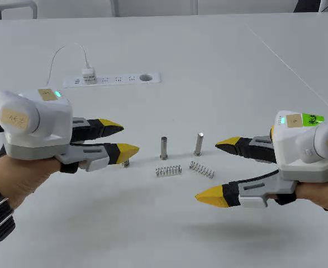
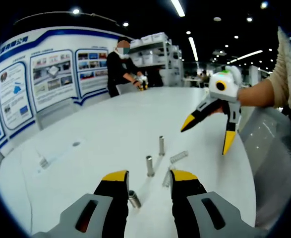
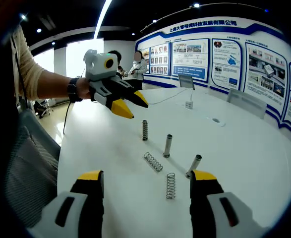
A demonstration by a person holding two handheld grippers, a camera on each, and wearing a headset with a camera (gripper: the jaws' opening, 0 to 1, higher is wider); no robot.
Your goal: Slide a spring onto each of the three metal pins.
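Observation:
Two bare metal pins [image 1: 164, 148] [image 1: 199, 143] stand upright mid-table. Before them lie two loose springs [image 1: 169, 170] [image 1: 201, 169]. A third pin [image 1: 126, 163] wearing a spring stands at the left, partly hidden behind a jaw of my left gripper [image 1: 129, 138], which hovers open just above it. That sprung pin [image 2: 134, 198] sits between the jaws in the left gripper view, with a bare pin [image 2: 149, 166] beyond. My right gripper [image 1: 207, 170] is open at the right, empty, jaws pointing at the springs. The right gripper view has the springs [image 3: 153, 161] [image 3: 170, 185], a bare pin [image 3: 168, 146] and the sprung pin [image 3: 145, 130].
A white power strip [image 1: 110, 80] with a plugged charger [image 1: 89, 73] and cable lies at the back of the white table [image 1: 236, 72]. People stand at a far table [image 2: 123, 64]. A seam runs across the table's right part.

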